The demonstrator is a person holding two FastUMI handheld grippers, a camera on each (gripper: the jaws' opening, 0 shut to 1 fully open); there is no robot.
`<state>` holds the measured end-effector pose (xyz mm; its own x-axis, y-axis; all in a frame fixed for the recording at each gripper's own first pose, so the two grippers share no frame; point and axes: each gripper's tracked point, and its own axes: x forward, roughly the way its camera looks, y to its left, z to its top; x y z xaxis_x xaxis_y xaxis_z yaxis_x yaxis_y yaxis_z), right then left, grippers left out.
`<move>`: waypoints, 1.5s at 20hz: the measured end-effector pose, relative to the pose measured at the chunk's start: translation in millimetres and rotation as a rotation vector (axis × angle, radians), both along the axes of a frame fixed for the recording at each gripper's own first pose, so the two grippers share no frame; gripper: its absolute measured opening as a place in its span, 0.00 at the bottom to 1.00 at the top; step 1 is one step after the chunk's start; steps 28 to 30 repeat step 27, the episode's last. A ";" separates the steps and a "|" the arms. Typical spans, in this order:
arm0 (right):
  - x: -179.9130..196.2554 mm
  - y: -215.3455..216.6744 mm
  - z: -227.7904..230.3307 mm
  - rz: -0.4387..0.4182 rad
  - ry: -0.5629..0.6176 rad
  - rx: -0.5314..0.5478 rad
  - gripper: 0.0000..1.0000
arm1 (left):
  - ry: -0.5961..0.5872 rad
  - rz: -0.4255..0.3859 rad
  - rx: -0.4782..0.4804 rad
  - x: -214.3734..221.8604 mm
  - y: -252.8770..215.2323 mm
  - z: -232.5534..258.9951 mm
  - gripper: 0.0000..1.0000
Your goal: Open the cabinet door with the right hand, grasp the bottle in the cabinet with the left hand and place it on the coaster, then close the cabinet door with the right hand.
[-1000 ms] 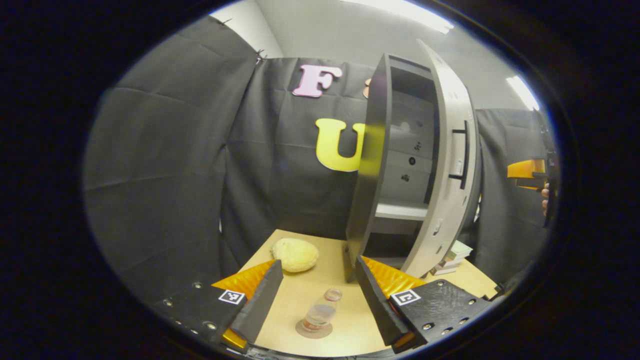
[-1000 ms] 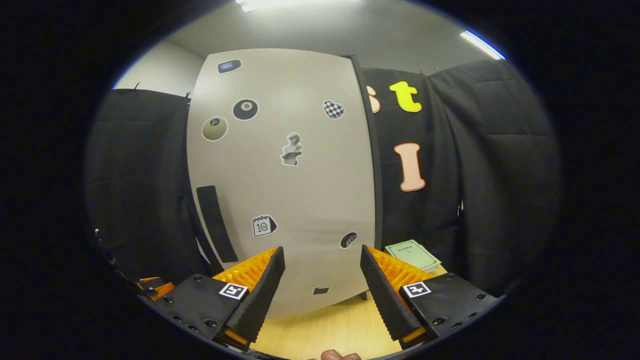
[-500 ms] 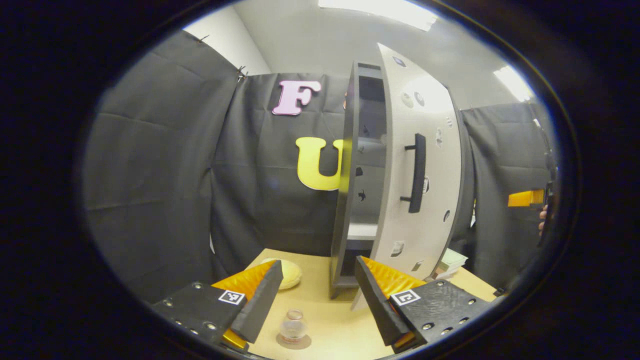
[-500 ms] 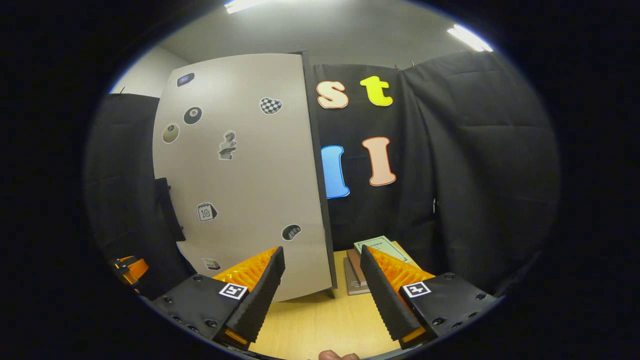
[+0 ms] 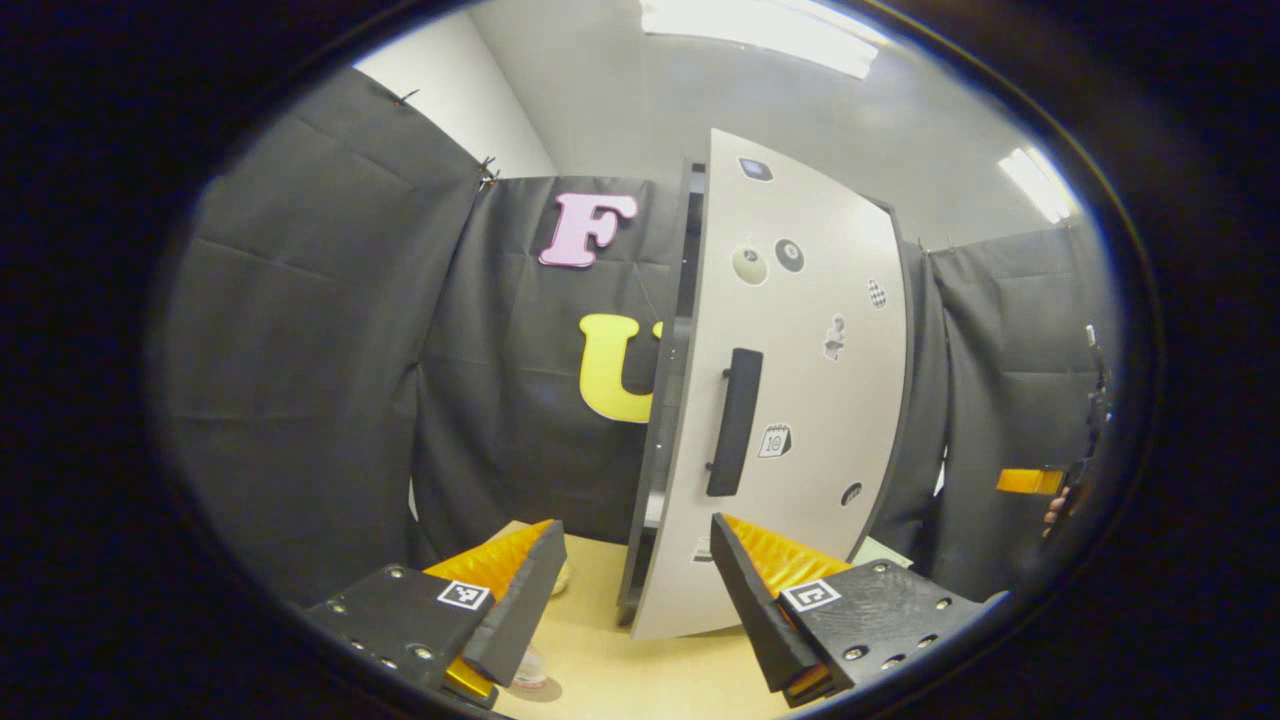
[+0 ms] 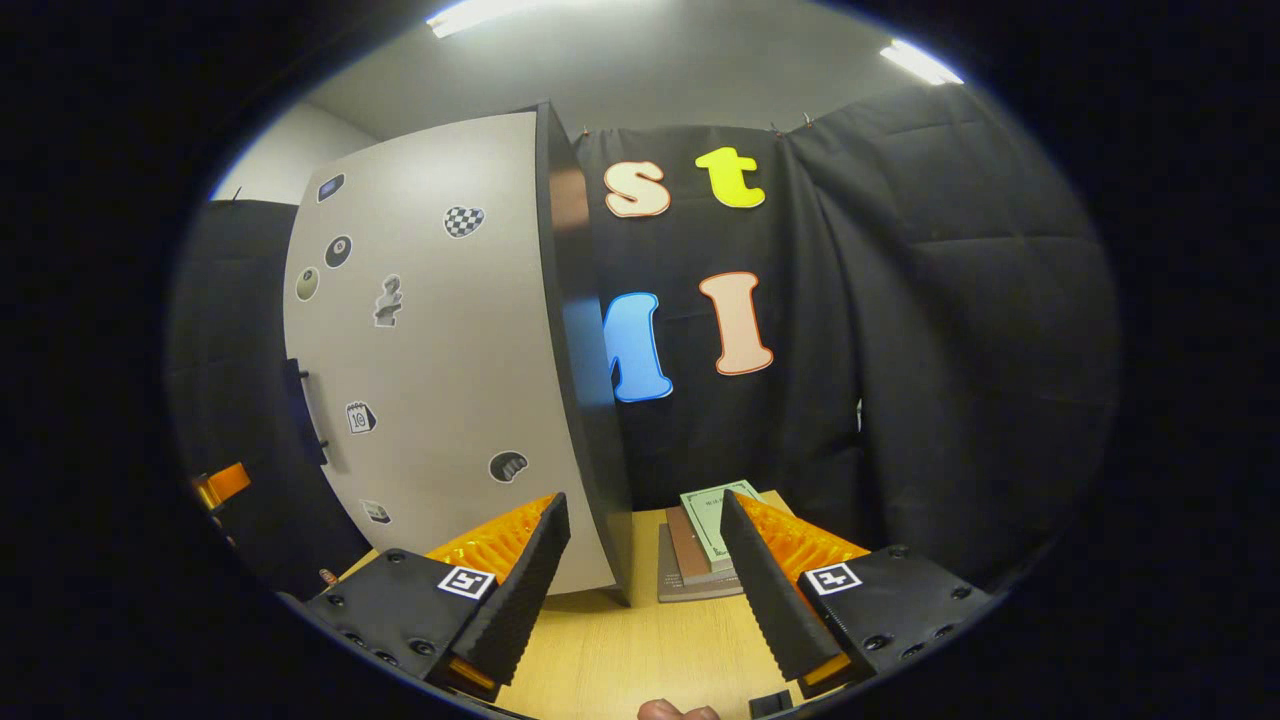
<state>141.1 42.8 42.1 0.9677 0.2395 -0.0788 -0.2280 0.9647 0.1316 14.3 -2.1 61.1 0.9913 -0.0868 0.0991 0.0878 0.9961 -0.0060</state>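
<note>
Both hand-held grippers spread, empty, bottle point(image 5: 530, 668) beside left hand-held gripper point(image 5: 635, 580), door point(image 5: 785, 380) ajar

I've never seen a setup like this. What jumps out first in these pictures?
The tall pale cabinet door, dotted with small stickers and carrying a black bar handle, stands on the wooden table, nearly shut against its dark cabinet. In the foreground of each view two black fingers with orange ribbing spread wide: the left gripper and the right gripper. A stack of books lies beside the cabinet.
</note>
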 end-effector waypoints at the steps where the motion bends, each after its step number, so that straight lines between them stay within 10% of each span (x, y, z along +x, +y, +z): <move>1: 2.5 -4.3 -0.3 0.014 -0.009 -0.005 0.97 | 0.000 0.008 0.016 -0.2 -5.2 0.2 0.87; 30: -10.6 -39.7 14.8 0.022 -0.155 -0.090 0.98 | -0.028 -0.011 0.054 -23.9 -71.9 21.5 0.90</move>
